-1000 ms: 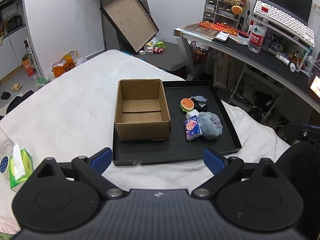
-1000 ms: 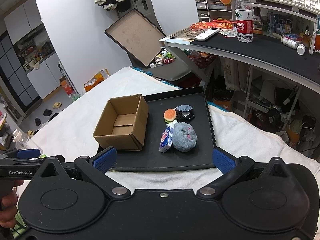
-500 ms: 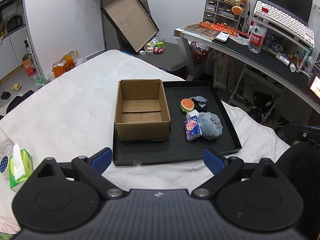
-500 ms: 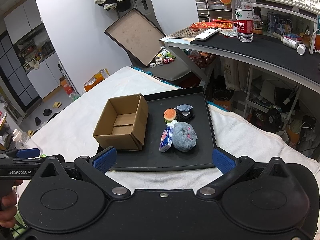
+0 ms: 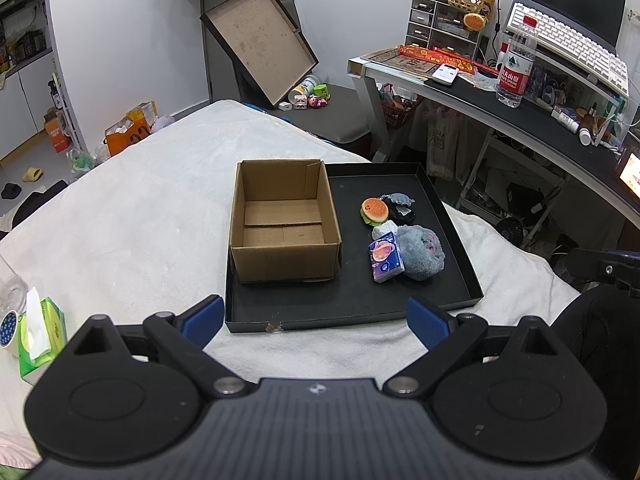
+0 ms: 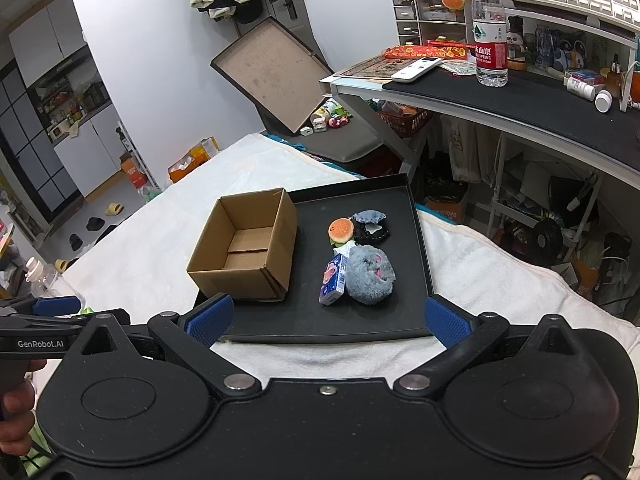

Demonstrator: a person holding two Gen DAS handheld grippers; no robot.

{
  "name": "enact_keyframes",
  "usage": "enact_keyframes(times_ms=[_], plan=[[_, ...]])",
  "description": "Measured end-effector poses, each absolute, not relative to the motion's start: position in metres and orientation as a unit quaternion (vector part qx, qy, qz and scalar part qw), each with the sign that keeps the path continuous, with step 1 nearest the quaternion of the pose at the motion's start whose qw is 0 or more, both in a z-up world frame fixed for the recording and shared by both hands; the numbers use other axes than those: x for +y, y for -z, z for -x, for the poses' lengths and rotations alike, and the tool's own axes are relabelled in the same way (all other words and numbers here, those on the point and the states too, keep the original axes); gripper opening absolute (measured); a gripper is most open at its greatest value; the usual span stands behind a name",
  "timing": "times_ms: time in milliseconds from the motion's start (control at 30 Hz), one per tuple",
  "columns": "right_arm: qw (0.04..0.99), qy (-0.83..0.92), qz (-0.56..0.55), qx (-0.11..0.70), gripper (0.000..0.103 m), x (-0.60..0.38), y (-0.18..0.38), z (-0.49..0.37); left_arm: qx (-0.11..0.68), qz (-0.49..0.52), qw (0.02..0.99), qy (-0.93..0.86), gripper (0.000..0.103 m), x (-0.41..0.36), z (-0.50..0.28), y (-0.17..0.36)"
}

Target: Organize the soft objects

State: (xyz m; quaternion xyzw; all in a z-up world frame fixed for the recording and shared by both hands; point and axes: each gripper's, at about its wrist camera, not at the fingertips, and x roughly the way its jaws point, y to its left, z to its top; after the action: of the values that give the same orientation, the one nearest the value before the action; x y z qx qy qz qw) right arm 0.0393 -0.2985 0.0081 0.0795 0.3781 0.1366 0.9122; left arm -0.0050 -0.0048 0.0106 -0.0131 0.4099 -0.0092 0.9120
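Right wrist alone shows hand [image 6: 14,408] (gripping).

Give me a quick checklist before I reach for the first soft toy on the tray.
1. Left gripper open and holding nothing: ok.
2. Right gripper open and holding nothing: ok.
3. Cardboard box upright, open at the top, nothing inside: ok.
4. Grey plush, burger toy and tissue pack on the black tray, outside the box: ok.
5. Plush free of neighbours: not ok, the tissue pack leans against it.
6. What the dark item behind the burger is: cannot tell.
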Motion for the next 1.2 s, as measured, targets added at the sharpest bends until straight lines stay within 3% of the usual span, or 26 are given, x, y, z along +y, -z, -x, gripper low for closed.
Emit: enact_keyframes(times_ms=[1200], plan=[[0.906,-0.141,-0.073,0.393,0.103,-0.29,0.014,-0.072,0.407,0.021,0.913,-0.009,0.097,0.004,-0.034,0.01]])
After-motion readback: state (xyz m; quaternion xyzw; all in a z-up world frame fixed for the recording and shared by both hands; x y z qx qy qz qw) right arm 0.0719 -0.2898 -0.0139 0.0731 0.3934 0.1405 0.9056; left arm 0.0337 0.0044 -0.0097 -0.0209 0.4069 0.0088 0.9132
